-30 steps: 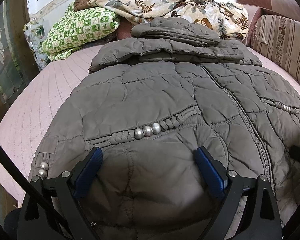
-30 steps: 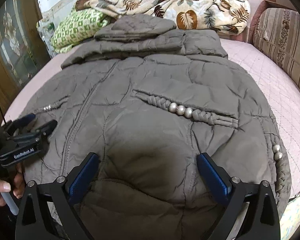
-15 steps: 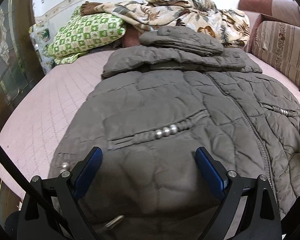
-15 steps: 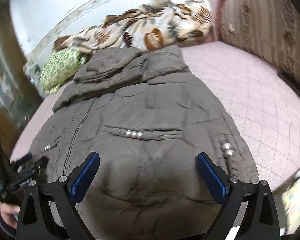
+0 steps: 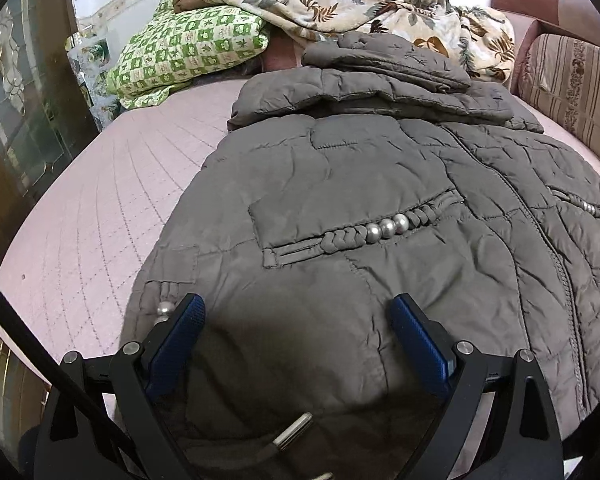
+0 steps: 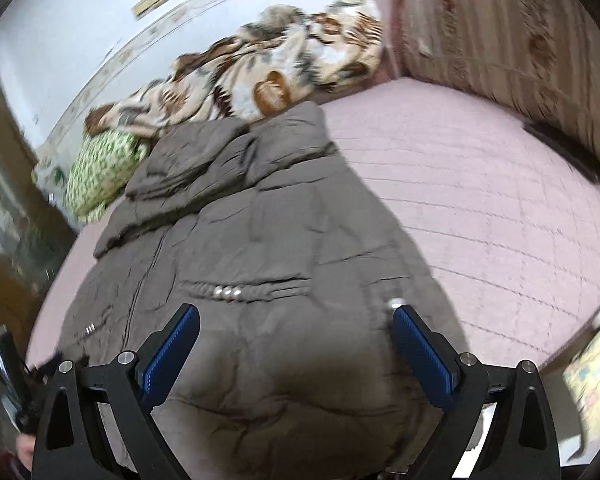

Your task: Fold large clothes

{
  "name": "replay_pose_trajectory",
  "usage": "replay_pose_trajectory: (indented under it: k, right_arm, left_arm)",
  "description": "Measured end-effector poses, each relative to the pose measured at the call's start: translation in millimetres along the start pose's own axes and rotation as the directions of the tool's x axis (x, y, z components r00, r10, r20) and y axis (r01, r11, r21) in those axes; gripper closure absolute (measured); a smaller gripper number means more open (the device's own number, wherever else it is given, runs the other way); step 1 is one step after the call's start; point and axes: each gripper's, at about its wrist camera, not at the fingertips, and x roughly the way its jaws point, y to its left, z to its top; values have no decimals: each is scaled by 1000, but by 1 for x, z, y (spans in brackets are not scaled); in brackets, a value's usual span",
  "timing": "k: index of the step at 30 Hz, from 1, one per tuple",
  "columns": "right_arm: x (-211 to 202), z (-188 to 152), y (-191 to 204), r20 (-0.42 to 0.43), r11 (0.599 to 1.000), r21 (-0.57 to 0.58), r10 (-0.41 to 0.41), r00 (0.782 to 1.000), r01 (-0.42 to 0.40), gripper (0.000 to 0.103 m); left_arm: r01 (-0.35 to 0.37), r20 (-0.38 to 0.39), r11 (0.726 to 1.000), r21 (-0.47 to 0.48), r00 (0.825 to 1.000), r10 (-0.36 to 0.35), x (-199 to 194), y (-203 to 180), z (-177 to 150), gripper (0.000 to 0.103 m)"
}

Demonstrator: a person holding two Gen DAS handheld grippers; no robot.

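A grey quilted jacket (image 5: pixel 380 208) lies spread front-up on the pink quilted bed (image 5: pixel 100 208), its hem at the near edge and its folded hood toward the far end by the floral blanket (image 5: pixel 380 4) and green checked pillow (image 5: pixel 188 48). The left gripper (image 5: pixel 296 332) hangs low over the hem near the jacket's left side, fingers spread wide, holding nothing. The right gripper (image 6: pixel 296 336) is tilted over the hem's right side, likewise spread and empty; that view is motion-blurred.
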Motion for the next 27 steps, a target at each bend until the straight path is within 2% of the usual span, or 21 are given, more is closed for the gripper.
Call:
replay_pose_trajectory:
  k: [3, 7, 12, 15, 18, 20, 21, 26, 27]
  right_arm:
    - [-8, 4, -17, 14, 998, 62, -10, 1000, 9, 4]
    - [-23, 9, -41, 44, 991, 132, -24, 999, 18, 4]
    - [-28, 9, -78, 32, 961, 275, -2, 999, -7, 4]
    - [-23, 3, -98, -4, 936, 353, 13, 1000, -11, 8]
    - [-13, -3, -108, -50, 911, 410, 64, 997, -38, 15]
    - [-6, -9, -110, -77, 898, 436, 106, 991, -62, 27]
    - [-3, -12, -109, -88, 895, 440, 125, 988, -74, 28]
    - [4, -22, -91, -125, 897, 428, 181, 975, -112, 28]
    - [5, -25, -88, -130, 896, 428, 192, 973, -119, 28]
  left_arm:
    - [45, 16, 998, -45, 999, -45, -17, 18, 0, 9]
    - [64, 43, 987, -144, 997, -58, -38, 54, 0, 9]
    - [86, -17, 956, -282, 995, -94, -34, 101, 1, 9]
    - [117, -47, 921, -371, 988, -144, -30, 124, -8, 9]
    - [159, -71, 882, -443, 975, -212, -26, 137, -20, 9]
    - [184, -83, 862, -473, 964, -251, -22, 141, -29, 12]
    - [191, -88, 855, -482, 960, -264, -21, 141, -32, 13]
    - [239, -112, 784, -572, 925, -364, -11, 140, -53, 22]
    - [246, -108, 781, -575, 923, -370, -11, 138, -54, 24]
